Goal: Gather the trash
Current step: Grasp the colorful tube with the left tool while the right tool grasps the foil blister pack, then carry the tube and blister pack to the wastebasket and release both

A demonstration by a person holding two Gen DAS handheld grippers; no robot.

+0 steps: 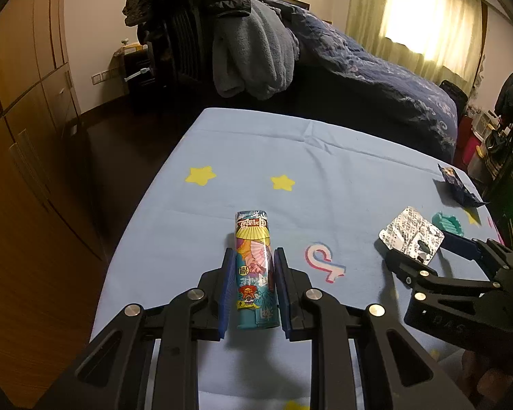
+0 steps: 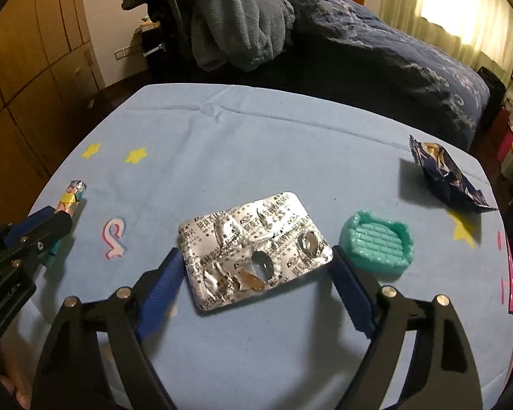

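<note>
My left gripper (image 1: pixel 253 256) is shut on a colourful printed tube (image 1: pixel 254 270), which lies along the fingers over the blue cloth (image 1: pixel 325 157); the tube also shows in the right wrist view (image 2: pixel 72 197). My right gripper (image 2: pixel 256 256) is shut on a used silver blister pack (image 2: pixel 253 247), its blue pads pressing both side edges; the pack also shows in the left wrist view (image 1: pixel 412 235). A crumpled dark blue snack wrapper (image 2: pixel 448 177) lies at the far right of the cloth and also shows in the left wrist view (image 1: pixel 460 186).
A teal plastic brick-patterned tray (image 2: pixel 378 242) sits just right of the blister pack. A bed with a dark blue quilt (image 2: pixel 393 44) and a chair piled with clothes (image 2: pixel 236 17) stand behind the table. Wooden wardrobes (image 1: pixel 20 136) line the left.
</note>
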